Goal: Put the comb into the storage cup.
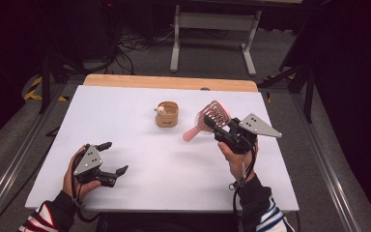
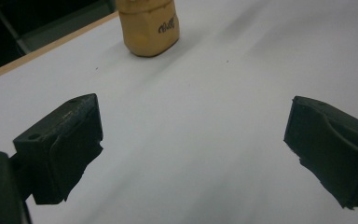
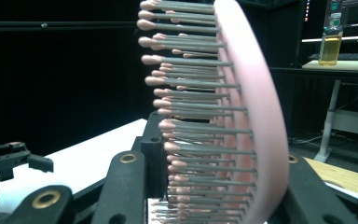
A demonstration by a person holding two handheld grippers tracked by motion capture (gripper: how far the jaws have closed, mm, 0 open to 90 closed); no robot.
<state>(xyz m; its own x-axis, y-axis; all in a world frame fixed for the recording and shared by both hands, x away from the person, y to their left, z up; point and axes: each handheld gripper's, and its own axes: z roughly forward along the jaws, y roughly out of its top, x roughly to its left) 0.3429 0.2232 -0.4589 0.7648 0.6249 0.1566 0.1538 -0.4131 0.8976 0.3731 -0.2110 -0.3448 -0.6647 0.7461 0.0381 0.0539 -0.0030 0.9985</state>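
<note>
Above the white table (image 1: 125, 111), right gripper (image 1: 211, 123) clamping pink hairbrush (image 1: 211, 116), left gripper (image 1: 113, 158) jaws spread

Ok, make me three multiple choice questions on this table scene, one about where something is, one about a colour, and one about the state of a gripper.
1. Where does the tan cup stand?
A. on the white table near its middle
B. on the floor
C. between the left gripper's jaws

2. What colour is the hairbrush?
A. green
B. pink
C. blue

3. How is the left gripper?
A. shut on the cup
C. shut on the brush
B. open with nothing between its jaws

Answers:
1 A, the high view shows the cup upright on the white table, ahead of both hands.
2 B, its handle and back are pink in the high view and the right gripper view, where the right gripper clamps its head.
3 B, the left gripper view shows its two jaws wide apart over bare table.
</note>
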